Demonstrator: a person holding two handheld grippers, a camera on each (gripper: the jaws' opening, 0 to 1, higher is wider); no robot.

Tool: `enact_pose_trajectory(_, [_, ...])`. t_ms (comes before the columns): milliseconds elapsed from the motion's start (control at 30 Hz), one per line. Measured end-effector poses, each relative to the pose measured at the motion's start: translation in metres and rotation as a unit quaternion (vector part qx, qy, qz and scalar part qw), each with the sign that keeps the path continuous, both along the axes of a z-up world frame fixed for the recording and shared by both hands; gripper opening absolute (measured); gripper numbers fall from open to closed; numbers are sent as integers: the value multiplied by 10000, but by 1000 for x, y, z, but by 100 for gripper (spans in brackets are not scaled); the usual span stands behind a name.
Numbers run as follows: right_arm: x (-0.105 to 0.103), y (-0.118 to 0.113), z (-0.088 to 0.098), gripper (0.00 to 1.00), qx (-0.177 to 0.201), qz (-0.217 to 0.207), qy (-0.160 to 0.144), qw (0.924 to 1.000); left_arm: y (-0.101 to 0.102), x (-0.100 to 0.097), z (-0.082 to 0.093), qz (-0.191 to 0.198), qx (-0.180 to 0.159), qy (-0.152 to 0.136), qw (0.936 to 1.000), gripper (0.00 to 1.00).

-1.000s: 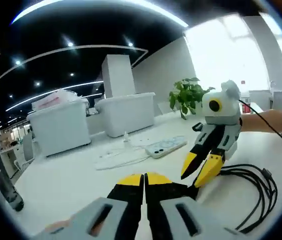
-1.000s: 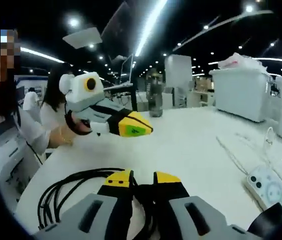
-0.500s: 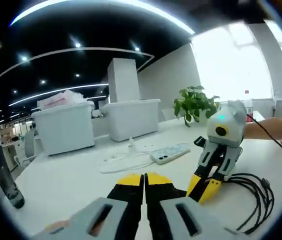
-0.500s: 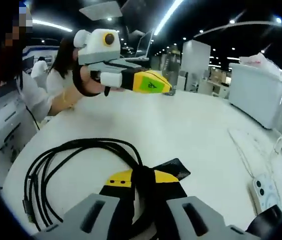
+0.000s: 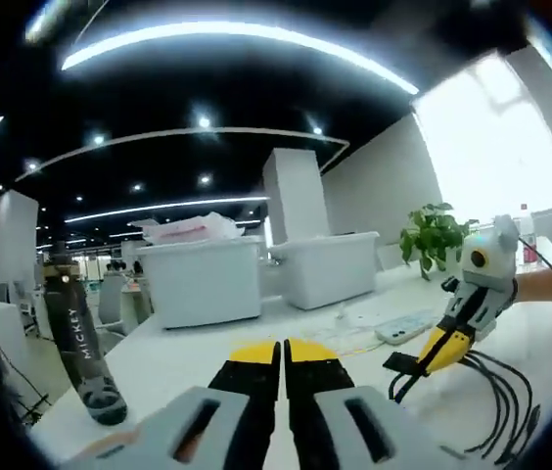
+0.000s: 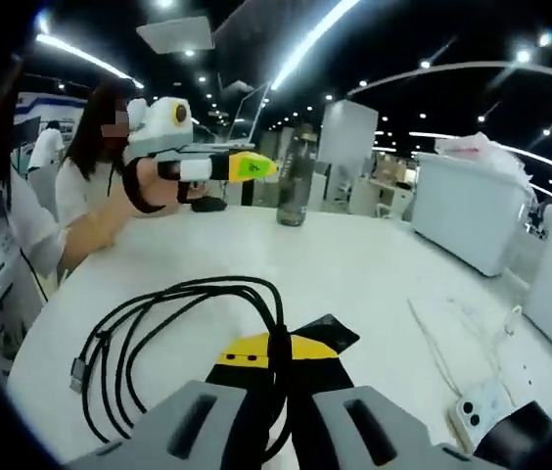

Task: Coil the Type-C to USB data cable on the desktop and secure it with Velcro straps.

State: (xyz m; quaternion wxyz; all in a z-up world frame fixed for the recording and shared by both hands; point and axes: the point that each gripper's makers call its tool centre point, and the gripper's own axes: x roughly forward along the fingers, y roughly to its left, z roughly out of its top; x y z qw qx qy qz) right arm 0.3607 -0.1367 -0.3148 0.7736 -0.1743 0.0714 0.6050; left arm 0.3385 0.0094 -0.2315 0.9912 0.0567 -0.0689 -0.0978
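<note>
Black cable (image 6: 173, 328) is lying looped on the white desk (image 6: 374, 279), and your right gripper (image 6: 278, 364) is pinching its gathered strands beside the black Velcro strap (image 6: 327, 333). Your left gripper (image 5: 283, 354), jaws closed on nothing, is hovering well apart. You are judging the coiling done; next, wrap that strap. The coil's long axis is running leftward from your jaws.

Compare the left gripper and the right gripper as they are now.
The right gripper is shut on the black cable down at the white table; the left gripper is shut on nothing visible. In the right gripper view the left gripper is held up above the table. Both have yellow-tipped fingers.
</note>
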Motion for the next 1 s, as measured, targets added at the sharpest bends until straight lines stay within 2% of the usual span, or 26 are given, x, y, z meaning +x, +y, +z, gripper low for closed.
enact_pose_trajectory(133, [16,26,8,3,168,-191,-79,9996,49,-6,1,765,-161,-262,9966,9])
enact_pose_trajectory(167, [21,34,7,3,164,-221,-119,9996,63,-8,-1,1004,-335,-237,9941,9])
enact_pose_trajectory(200, [26,43,7,3,165,-268,-153,9994,70,-10,-2,1078,-467,-211,9928,9])
enact_pose_trajectory(267, [38,61,5,3,164,-328,-160,9992,80,-14,5,1205,-668,-410,9896,9])
enact_pose_trajectory(333, [54,82,2,3,174,-422,-72,9989,90,-18,8,1458,-666,-553,9855,9])
enact_pose_trajectory(467, [83,114,-2,3,237,-627,52,9977,95,-16,5,1635,-470,-528,9840,9])
enact_pose_trajectory(633, [105,148,-6,3,315,-739,175,9966,95,-9,-5,1659,-496,-363,9842,9])
enact_pose_trajectory(733, [115,163,-7,5,375,-892,62,9953,89,-6,-9,1562,-422,-280,9864,9])
enact_pose_trajectory(767, [119,168,0,8,587,-947,-104,9937,87,-6,-10,1515,-418,-267,9872,9])
enact_pose_trajectory(833, [119,169,5,14,848,-1036,56,9910,85,-6,-10,1459,-444,-256,9880,9])
enact_pose_trajectory(900, [118,166,12,14,1128,-1169,475,9856,85,-6,-11,1468,-458,-243,9878,9])
enact_pose_trajectory(933, [117,163,17,14,1235,-1190,553,9836,86,-5,-12,1481,-466,-226,9876,9])
enact_pose_trajectory(1000, [116,152,24,14,1325,-1294,525,9813,87,-4,-15,1458,-557,-168,9876,11])
